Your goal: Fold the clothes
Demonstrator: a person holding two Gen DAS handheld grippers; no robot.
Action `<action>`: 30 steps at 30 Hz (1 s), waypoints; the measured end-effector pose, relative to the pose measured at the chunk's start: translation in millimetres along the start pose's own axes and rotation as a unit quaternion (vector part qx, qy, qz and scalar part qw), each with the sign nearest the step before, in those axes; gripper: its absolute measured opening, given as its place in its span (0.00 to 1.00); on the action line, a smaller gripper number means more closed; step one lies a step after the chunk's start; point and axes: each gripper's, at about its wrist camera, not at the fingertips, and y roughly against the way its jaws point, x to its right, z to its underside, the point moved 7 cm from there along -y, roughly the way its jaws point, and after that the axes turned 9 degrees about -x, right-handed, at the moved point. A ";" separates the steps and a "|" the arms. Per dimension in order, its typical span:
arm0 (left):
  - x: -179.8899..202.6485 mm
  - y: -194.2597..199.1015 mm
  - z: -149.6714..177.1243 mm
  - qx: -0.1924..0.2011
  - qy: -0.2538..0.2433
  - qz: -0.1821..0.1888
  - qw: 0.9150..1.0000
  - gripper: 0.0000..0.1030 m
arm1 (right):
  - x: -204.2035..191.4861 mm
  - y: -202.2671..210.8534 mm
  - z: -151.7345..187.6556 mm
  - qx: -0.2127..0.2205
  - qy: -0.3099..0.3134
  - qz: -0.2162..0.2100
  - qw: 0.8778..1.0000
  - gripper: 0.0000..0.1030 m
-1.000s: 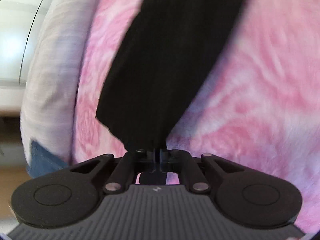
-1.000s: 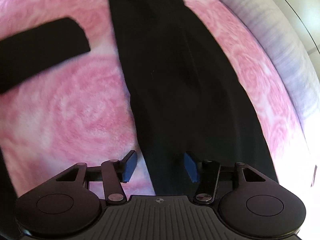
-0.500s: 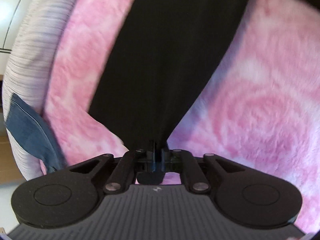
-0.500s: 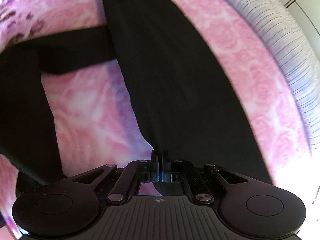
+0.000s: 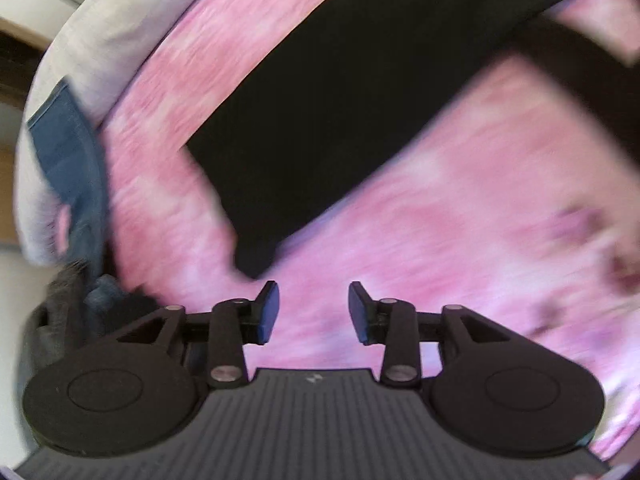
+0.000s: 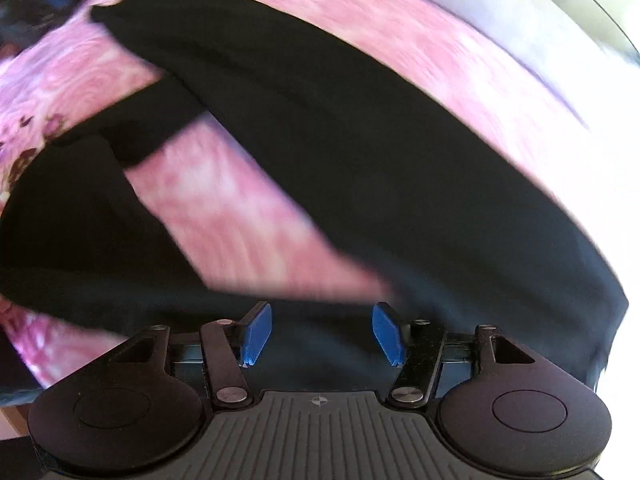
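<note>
So we've got the black garment (image 5: pixel 340 92) spread out on the pink swirly blanket (image 5: pixel 460 220), one long strip running diagonally, and no tags or writing we can read on it. Our left gripper (image 5: pixel 313 307) is opening with only blanket between its blue pads. Right gripper (image 6: pixel 322 334) is opening too, gripping nothing, black fabric lying under it. Something in blue denim (image 5: pixel 72 168) sits at the blanket's left edge by the grey bedding (image 5: pixel 104 44). Everything's pretty blurry.
</note>
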 end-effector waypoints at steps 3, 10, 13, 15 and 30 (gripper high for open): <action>60.1 30.0 -6.1 0.070 -0.084 0.029 0.994 0.45 | 16.2 12.3 33.8 -0.008 -0.043 -0.003 0.999 0.58; 205.2 48.0 -30.2 0.201 -0.416 -0.011 0.887 0.56 | 13.4 18.1 69.2 -0.006 -0.023 -0.038 0.999 0.59; 239.3 35.1 -38.9 0.211 -0.509 -0.033 0.834 0.56 | 9.2 18.6 76.7 0.010 -0.005 -0.053 0.999 0.59; 247.0 25.3 -44.4 0.178 -0.536 -0.010 0.825 0.34 | 7.4 16.3 82.7 0.018 0.000 -0.063 0.998 0.59; 139.0 116.5 22.6 -0.108 -0.128 0.330 0.929 0.04 | -53.0 27.7 93.1 0.065 -0.010 -0.149 0.987 0.59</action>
